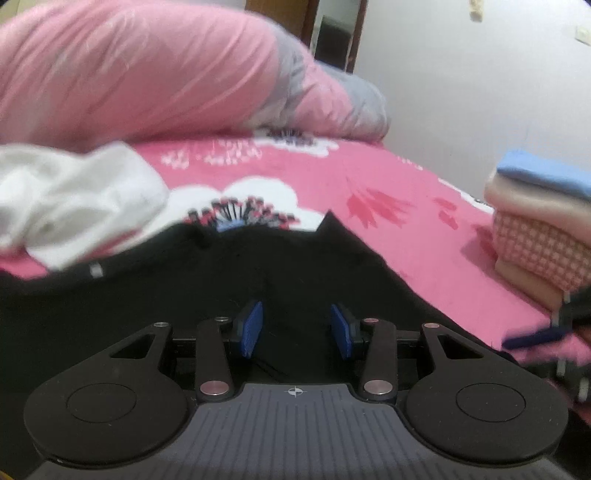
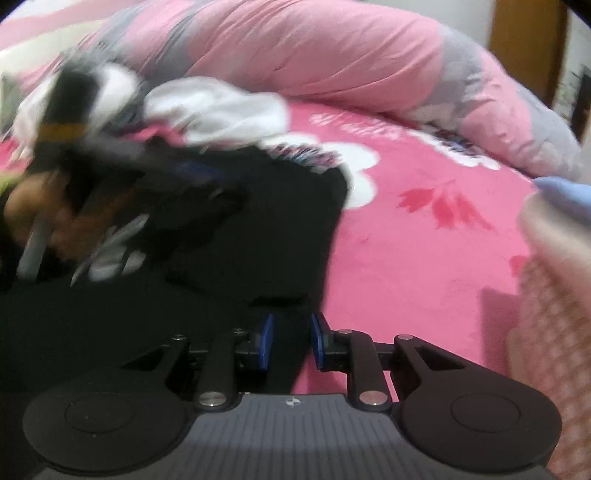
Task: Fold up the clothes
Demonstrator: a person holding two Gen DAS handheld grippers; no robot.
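Note:
A black garment (image 1: 229,280) lies spread on the pink flowered bed sheet (image 1: 388,206). My left gripper (image 1: 297,326) hovers low over it, blue pads wide apart, nothing between them. In the right wrist view my right gripper (image 2: 291,341) stands at the right edge of the black garment (image 2: 258,229), open by a narrower gap, with no cloth visibly pinched. A crumpled white garment (image 1: 74,203) lies beyond the black one, also visible as the white garment (image 2: 221,107). The left gripper and the hand holding it show only as a blur (image 2: 74,177).
A stack of folded clothes (image 1: 543,221), blue on top, beige and pink check below, sits on the bed's right side. A bulky pink and grey duvet (image 1: 147,66) lies along the far side. A white wall and a wooden door frame (image 1: 280,14) stand behind.

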